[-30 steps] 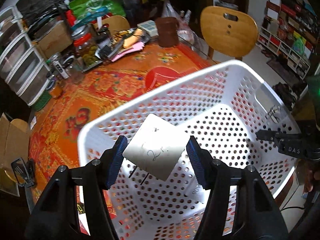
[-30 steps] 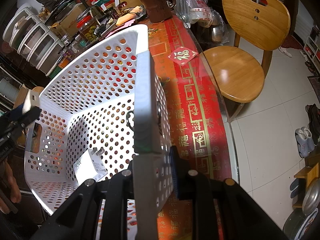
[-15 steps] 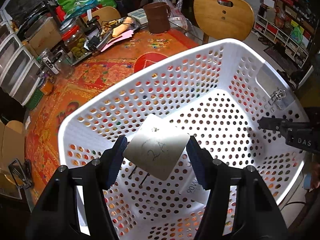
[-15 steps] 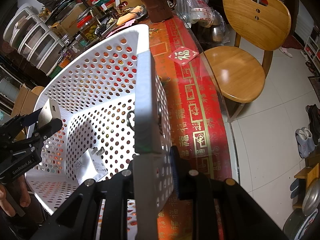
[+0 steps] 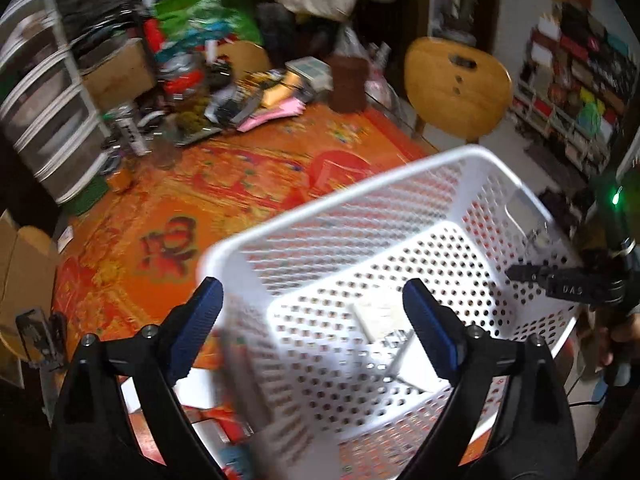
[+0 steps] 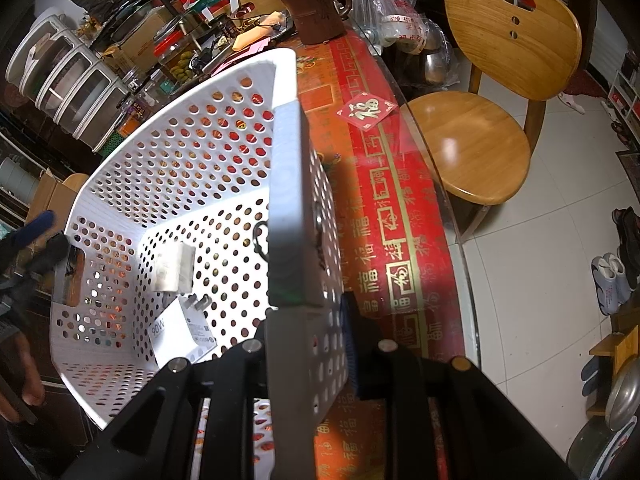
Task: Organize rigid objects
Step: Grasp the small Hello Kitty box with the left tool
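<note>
A white perforated basket [image 5: 340,202] stands on the orange table. My left gripper [image 5: 312,304] hovers over the basket's near corner. Its jaws are opening wide and nothing is between them. A small white charger [image 5: 376,318] lies on the basket floor, beside a larger white charger [image 5: 418,364] marked 90W. In the right wrist view the small charger [image 6: 174,266] and the 90W charger [image 6: 180,332] lie side by side. My right gripper [image 6: 312,314] is shut on the basket's side wall [image 6: 286,200]. The right gripper [image 5: 560,286] also shows at the basket's right rim in the left wrist view.
A wooden chair [image 6: 500,80] stands beyond the table's glass edge on the right. A brown mug [image 6: 316,12], jars and papers crowd the table's far end. Plastic drawers [image 5: 40,120] stand at the left. A cardboard box [image 5: 20,272] sits off the table's left side.
My left gripper has spread its jaws and let go of the small white charger, which now lies in the basket. It has drawn back toward the basket's near corner. The right gripper has not moved.
</note>
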`<state>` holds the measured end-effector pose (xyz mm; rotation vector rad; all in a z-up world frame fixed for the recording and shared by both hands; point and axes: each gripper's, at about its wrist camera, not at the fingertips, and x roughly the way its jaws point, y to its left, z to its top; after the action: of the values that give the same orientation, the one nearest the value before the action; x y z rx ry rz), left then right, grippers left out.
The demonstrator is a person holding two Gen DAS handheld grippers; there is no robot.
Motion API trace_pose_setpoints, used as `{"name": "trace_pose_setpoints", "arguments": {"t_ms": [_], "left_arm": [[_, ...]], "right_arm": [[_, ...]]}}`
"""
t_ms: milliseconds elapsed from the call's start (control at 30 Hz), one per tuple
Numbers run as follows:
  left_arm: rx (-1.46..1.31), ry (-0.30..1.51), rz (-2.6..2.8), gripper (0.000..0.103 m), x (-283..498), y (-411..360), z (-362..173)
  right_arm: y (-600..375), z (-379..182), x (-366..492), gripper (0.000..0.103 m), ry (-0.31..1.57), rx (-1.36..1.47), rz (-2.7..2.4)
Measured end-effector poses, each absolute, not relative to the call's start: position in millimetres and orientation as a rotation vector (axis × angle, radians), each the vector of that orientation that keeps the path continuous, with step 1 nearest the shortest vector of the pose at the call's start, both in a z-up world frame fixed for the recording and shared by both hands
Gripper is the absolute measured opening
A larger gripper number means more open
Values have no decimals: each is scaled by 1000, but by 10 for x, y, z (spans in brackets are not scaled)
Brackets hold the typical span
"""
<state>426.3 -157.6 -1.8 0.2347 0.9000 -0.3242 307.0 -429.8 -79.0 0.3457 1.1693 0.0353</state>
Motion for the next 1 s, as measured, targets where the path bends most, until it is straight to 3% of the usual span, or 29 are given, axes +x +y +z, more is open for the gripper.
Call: {"name": "trace_pose_setpoints", "arguments": {"t_ms": [300,500,767,867,1000], "left_arm": [[75,894,-115,102,4394,29,92],[33,1019,-5,102,4507,797,-598],[-20,1140,8,101,4595,899,-1307],[-19,1153,2,98,4709,818,-1446],[-28,1169,-18,78,4814,674,-1589]], "right_arm": [[-4321,-792,3072,21,1172,345,38],[-4327,-786,3070,21,1171,342,36],[-4336,-782,3075,21,1172,343,39],[-4342,-785,3076,21,1172,343,41],[-4346,-784,3078,21,1172,344,44]]}}
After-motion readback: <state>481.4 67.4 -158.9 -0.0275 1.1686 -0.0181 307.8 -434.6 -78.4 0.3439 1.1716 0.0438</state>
